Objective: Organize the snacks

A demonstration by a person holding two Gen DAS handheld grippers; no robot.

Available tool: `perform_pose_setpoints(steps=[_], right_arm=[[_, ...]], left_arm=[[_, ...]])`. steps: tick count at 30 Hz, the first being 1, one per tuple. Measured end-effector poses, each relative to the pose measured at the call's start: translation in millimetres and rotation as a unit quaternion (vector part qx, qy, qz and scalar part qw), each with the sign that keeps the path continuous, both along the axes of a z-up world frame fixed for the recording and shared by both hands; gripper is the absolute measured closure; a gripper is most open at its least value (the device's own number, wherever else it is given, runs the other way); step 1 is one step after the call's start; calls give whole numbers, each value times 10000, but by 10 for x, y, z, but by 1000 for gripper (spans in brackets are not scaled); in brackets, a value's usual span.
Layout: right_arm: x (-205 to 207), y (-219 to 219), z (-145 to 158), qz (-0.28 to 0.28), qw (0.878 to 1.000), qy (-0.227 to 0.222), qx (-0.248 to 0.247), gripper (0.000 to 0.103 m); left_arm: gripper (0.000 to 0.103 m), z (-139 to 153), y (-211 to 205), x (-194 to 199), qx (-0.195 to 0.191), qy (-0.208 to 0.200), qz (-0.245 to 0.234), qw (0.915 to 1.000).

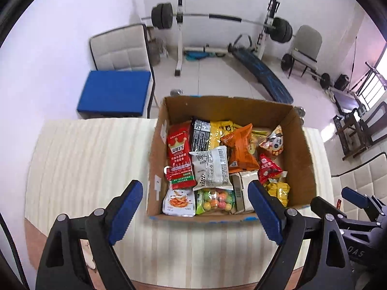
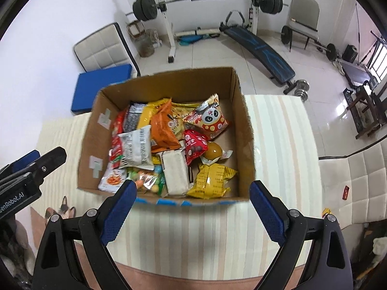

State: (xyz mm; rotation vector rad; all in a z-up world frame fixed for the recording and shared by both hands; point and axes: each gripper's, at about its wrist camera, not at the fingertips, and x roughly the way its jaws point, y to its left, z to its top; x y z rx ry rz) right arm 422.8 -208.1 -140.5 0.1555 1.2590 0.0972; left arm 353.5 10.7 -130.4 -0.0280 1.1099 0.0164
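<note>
A brown cardboard box (image 1: 300,159) (image 2: 244,130) stands on a striped table cover (image 1: 92,159) (image 2: 278,145), filled with several snack packs. Among them are a red crown pack (image 1: 180,159), an orange bag (image 1: 240,148) (image 2: 163,128), a white barcode pack (image 1: 212,166) (image 2: 135,147), a panda bag (image 2: 211,119) and a yellow pack (image 2: 211,180). My left gripper (image 1: 196,207) hovers open above the box's near edge, nothing between its blue pads. My right gripper (image 2: 191,205) hangs open over the near rim too, empty. Each gripper shows at the other view's edge.
Behind the table stand a blue cushioned stool (image 1: 116,94), a barbell rack (image 1: 217,19) (image 2: 208,0), a sit-up bench (image 2: 261,48) and grey chairs (image 2: 302,12). A padded white seat (image 2: 358,183) sits at the right with a small red item on it.
</note>
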Motion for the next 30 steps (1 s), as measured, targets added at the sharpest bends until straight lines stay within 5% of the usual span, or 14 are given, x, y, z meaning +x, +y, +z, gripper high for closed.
perform_pose_setpoints(steps=[12, 14, 17, 30], right_arm=[[-890, 28, 781, 254, 9977, -627, 40, 3], [-1047, 39, 900, 284, 9966, -768, -44, 2], [-1253, 29, 1067, 267, 9951, -949, -62, 2], [-1912, -120, 1736, 176, 9890, -1457, -160, 1]], left_arm=[[13, 693, -125, -921, -108, -727, -226, 9970], [1, 781, -162, -1051, -66, -826, -281, 9962], [0, 923, -181, -1224, -66, -1017, -282, 9944], [0, 1259, -198, -1766, 14, -1296, -101, 9915]])
